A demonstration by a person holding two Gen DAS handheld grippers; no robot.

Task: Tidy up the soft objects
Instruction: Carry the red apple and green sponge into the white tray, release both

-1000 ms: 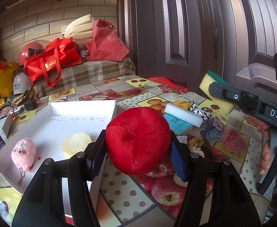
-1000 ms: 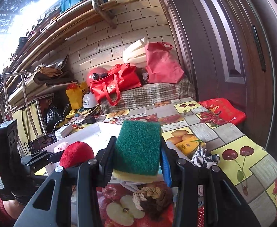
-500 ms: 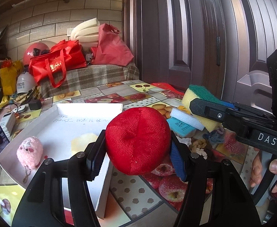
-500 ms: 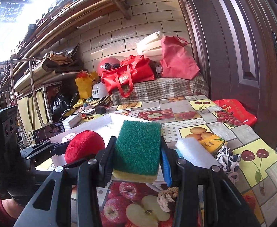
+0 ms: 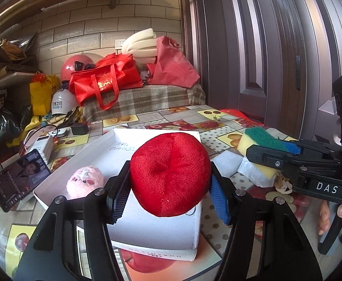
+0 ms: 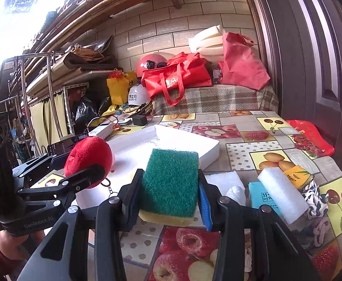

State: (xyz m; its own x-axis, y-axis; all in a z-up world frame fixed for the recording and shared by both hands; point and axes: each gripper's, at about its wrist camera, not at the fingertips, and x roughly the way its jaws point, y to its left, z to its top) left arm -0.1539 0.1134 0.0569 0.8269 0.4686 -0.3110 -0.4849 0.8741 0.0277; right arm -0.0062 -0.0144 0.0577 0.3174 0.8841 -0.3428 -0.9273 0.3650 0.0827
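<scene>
My left gripper [image 5: 169, 193] is shut on a round red plush ball [image 5: 169, 175], held above the near part of a white shallow box [image 5: 152, 234]. A pink plush toy [image 5: 84, 183] lies inside the box at its left. My right gripper [image 6: 168, 195] is shut on a green-and-yellow scouring sponge [image 6: 171, 182], held over the table just right of the box [image 6: 208, 148]. In the right wrist view the left gripper [image 6: 86, 164] with the red ball [image 6: 88, 158] is at the left. The left wrist view has the sponge [image 5: 257, 144] at the right.
On the fruit-print tablecloth [image 6: 267, 138] right of the box lie a white foam block [image 6: 282, 193], a blue tissue pack [image 6: 263, 197], a yellow pack [image 6: 296, 174] and patterned cloth [image 6: 316, 197]. A phone [image 5: 19, 179] leans left of the box. Red bags [image 5: 105, 80] sit behind.
Both grippers have moved left toward the white box with their loads. The red ball now hangs over the box's near part; the sponge has come nearer its right side.
</scene>
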